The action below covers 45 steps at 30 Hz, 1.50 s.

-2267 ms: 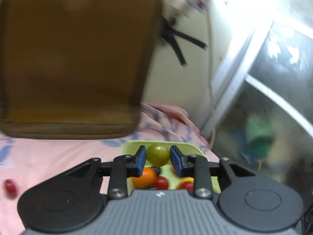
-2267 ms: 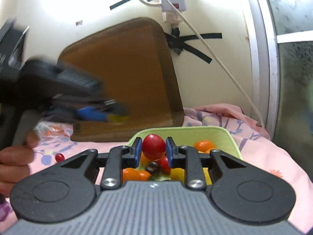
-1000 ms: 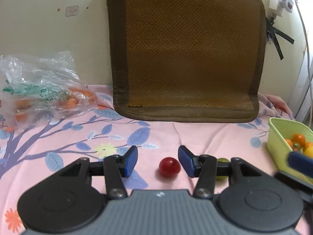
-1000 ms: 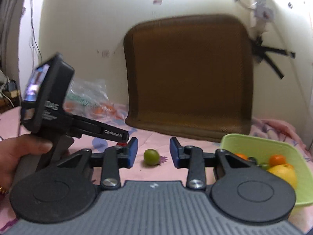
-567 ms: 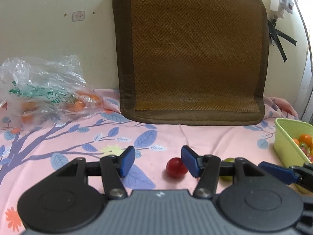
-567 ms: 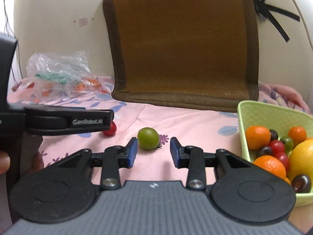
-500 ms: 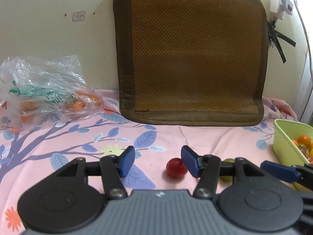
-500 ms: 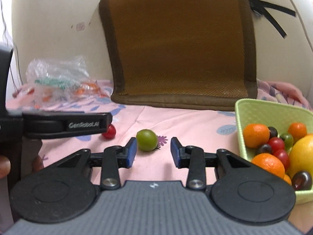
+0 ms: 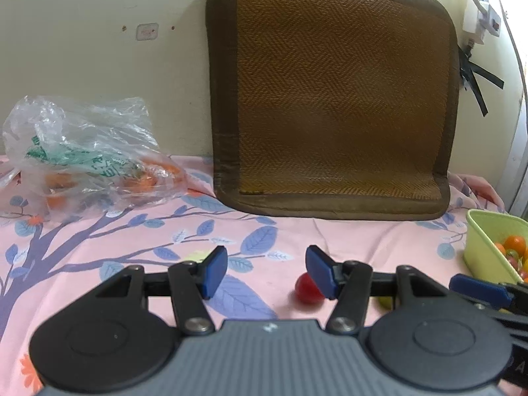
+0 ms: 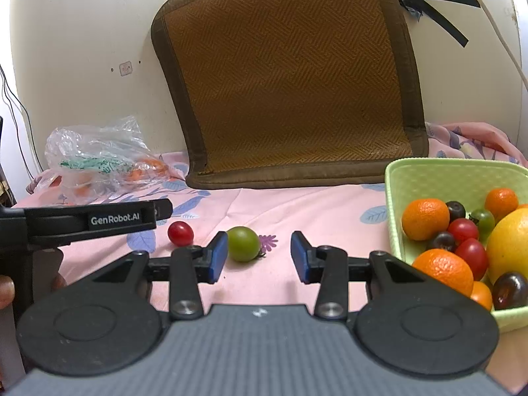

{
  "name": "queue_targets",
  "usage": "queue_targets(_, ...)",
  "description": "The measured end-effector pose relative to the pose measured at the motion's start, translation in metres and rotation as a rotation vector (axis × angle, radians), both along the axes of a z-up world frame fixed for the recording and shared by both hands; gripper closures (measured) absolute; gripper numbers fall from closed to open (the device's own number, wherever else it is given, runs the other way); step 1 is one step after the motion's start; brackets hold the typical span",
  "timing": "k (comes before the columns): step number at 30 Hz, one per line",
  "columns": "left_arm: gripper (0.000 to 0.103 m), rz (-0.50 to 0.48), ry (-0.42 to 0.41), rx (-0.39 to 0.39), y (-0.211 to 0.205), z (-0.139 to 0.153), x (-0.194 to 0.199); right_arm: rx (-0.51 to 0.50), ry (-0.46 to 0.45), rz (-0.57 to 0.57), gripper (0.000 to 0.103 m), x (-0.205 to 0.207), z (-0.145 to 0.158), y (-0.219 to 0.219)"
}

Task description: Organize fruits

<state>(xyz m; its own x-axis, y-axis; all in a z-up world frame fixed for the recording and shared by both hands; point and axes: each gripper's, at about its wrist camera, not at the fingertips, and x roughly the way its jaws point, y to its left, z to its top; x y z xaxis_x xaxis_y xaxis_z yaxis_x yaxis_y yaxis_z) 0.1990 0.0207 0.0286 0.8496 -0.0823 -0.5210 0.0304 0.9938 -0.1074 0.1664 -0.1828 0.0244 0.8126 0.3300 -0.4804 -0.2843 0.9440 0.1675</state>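
In the left wrist view, a crinkly plastic bag point(image 9: 89, 151) sits at the middle left on the pink sheet point(image 9: 132, 241) with blue leaves. A brown woven cushion point(image 9: 333, 99) leans on the wall point(image 9: 99, 33) in the upper middle. Low in the middle is the left gripper point(image 9: 266, 272). Its jaws have just been opening and stand apart, holding nothing. A red tomato point(image 9: 307, 292) lies on the sheet just beside the right blue pad, partly hidden by it. A bit of a green fruit point(image 9: 385, 302) peeks out behind the right jaw's black arm. At the right edge is the corner of a green basket point(image 9: 478, 247).

In the right wrist view, the plastic bag point(image 10: 99, 161) is at the middle left, and below it the left gripper's black arm point(image 10: 99, 219) reaches in from the left edge. A fingertip point(image 10: 5, 292) shows at the lower left edge. The red tomato point(image 10: 180, 233) lies on the sheet point(image 10: 313, 211) just past that arm. The right gripper point(image 10: 259, 260) is low in the middle. Its jaws have just been opening and grip nothing. The green fruit point(image 10: 243, 243) lies on the sheet between them, close to the left pad; whether it touches is hard to tell. The cushion point(image 10: 290, 76) fills the upper middle. The green basket point(image 10: 429, 175) at the right holds oranges, red tomatoes, dark fruits and one big yellow fruit.
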Motion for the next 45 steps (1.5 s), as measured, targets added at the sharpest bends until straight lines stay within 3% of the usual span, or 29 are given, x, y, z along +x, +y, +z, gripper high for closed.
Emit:
queue_targets(10,0.048,0.063,-0.012,-0.008,0.014,0.002,-0.005,-0.016,-0.011,-0.032,0.059,-0.004,0.0,0.002)
queue_targets(16,0.048,0.098,0.009,-0.011,0.021,0.0,-0.019,0.004,-0.011,-0.063,0.055,-0.031,-0.001,-0.005)
queue_targets(21,0.048,0.054,0.087,-0.098,0.018,-0.007,-0.044,0.006,0.0,-0.058,0.051,-0.042,-0.002,-0.005)
queue_targets(30,0.046,0.01,-0.006,0.093,-0.024,-0.001,-0.115,-0.037,0.01,-0.064,0.049,-0.067,-0.004,-0.004)
queue_targets(32,0.044,0.006,-0.006,0.097,-0.027,-0.001,-0.125,-0.048,0.004,-0.073,0.038,-0.075,-0.004,-0.005)
queue_targets(37,0.037,0.011,-0.022,0.105,-0.029,-0.001,-0.14,-0.04,0.008,-0.08,0.026,-0.088,-0.005,-0.011)
queue_targets(38,0.031,0.012,-0.034,0.115,-0.031,-0.001,-0.143,-0.041,0.012,-0.082,0.022,-0.09,-0.005,-0.011)
queue_targets(41,0.017,0.031,-0.058,0.131,-0.031,0.0,-0.15,-0.041,0.014,-0.107,0.017,-0.094,-0.006,-0.013)
queue_targets(45,0.013,0.022,-0.057,0.113,-0.026,0.0,-0.154,0.002,0.042,-0.137,0.011,-0.095,-0.008,-0.021)
